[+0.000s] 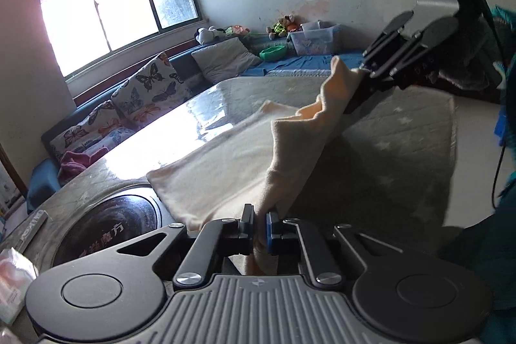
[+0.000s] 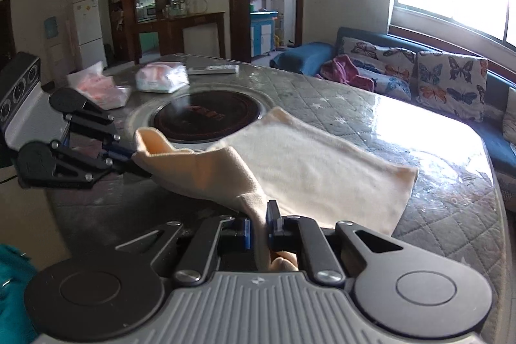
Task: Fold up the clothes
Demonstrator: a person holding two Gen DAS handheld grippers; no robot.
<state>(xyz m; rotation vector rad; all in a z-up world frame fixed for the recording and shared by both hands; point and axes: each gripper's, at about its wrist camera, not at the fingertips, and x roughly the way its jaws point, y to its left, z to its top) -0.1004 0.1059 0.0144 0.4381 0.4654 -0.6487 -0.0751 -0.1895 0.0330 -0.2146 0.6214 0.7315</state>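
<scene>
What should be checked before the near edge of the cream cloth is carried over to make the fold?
1. Left gripper shut on the cream cloth: ok.
2. Right gripper shut on the same near edge: ok.
3. Edge lifted off the table between both grips: ok.
4. Far part of the cloth lying flat: ok.
5. Far end clear of the black round hob: cannot tell, the cloth lies right beside it.
6. Plastic packets out of the fold path: ok.

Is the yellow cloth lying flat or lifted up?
Partly lifted: both claws pinch the cloth's near edge up; its far part lies flat on the table.
</scene>
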